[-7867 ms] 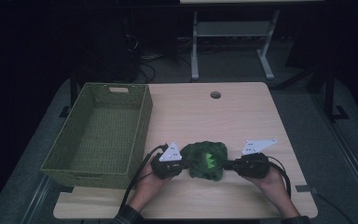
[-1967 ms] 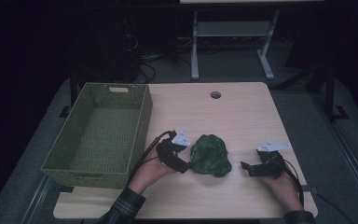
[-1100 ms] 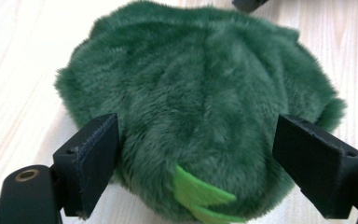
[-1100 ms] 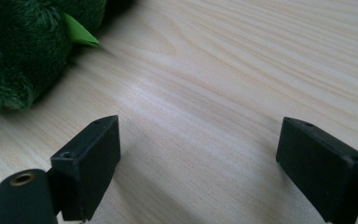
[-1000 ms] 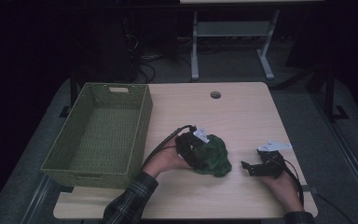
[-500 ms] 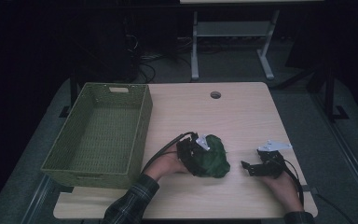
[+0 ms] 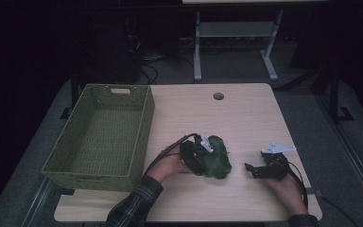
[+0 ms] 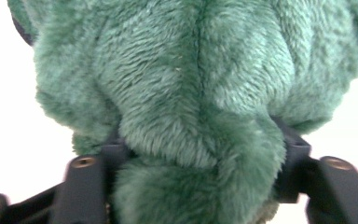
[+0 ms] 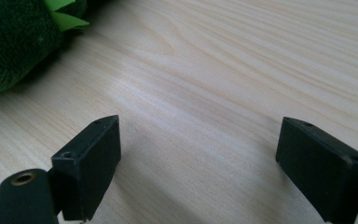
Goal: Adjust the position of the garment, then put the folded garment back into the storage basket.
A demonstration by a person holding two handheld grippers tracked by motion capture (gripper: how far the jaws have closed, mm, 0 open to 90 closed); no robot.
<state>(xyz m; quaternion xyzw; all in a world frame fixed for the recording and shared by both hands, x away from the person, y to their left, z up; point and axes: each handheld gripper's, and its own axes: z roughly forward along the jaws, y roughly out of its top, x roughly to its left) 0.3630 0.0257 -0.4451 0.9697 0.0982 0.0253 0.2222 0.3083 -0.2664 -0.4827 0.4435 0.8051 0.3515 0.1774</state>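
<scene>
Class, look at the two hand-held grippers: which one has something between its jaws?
The left hand-held gripper: its jaws pinch the green plush toy. The right hand-held gripper stands open over bare table, apart from the toy.

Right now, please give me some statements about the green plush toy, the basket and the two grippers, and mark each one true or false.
1. The left gripper has its jaws pressed into the green plush toy. True; they have just been closing, and the fur bulges between them.
2. The plush toy lies inside the basket. False; it lies on the table, to the right of the basket.
3. The right gripper holds a piece of the toy. False; its jaws stand open with nothing between them, over bare wood.
4. The basket has nothing in it. True.
5. The right gripper is apart from the toy. True; bare table lies between them.
</scene>
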